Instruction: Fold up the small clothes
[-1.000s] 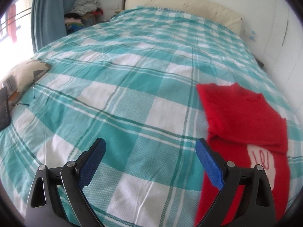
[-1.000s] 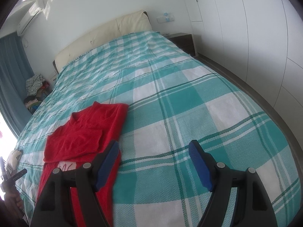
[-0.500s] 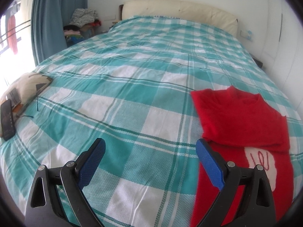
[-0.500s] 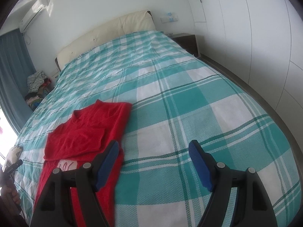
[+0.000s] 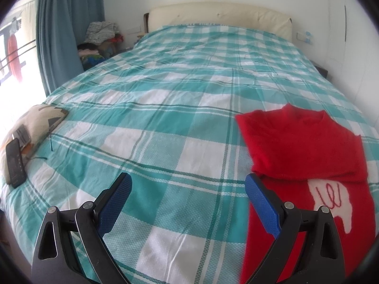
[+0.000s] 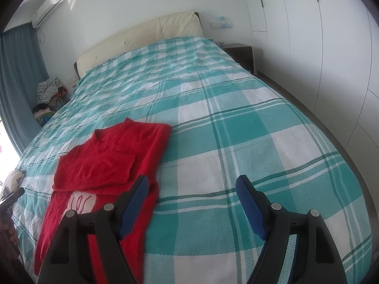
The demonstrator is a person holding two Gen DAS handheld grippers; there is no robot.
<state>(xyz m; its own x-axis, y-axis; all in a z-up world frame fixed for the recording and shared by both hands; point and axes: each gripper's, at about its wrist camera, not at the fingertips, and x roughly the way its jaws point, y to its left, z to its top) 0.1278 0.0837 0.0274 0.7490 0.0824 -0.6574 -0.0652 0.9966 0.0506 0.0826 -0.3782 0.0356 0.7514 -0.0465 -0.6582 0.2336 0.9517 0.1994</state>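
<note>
A small red sweater (image 5: pixel 305 151) lies flat on the teal and white checked bed cover (image 5: pixel 165 123), its sleeves folded across the chest and a white patch with red marks (image 5: pixel 331 201) showing below them. My left gripper (image 5: pixel 188 189) is open and empty, held above the cover left of the sweater. In the right wrist view the sweater (image 6: pixel 111 163) lies at the lower left. My right gripper (image 6: pixel 193 193) is open and empty, above the cover just right of the sweater's edge.
A patterned cushion (image 5: pixel 35 120) with a dark phone (image 5: pixel 15 163) lies at the bed's left edge. A pile of clothes (image 5: pixel 99 37) and a blue curtain (image 5: pixel 64 23) stand at the far left. White wardrobes (image 6: pixel 319 47) and a bedside cabinet (image 6: pixel 239 52) line the right side.
Both grippers have drawn back and risen a little, so more of the bed and room shows. The sweater has not moved. Both grippers stay open.
</note>
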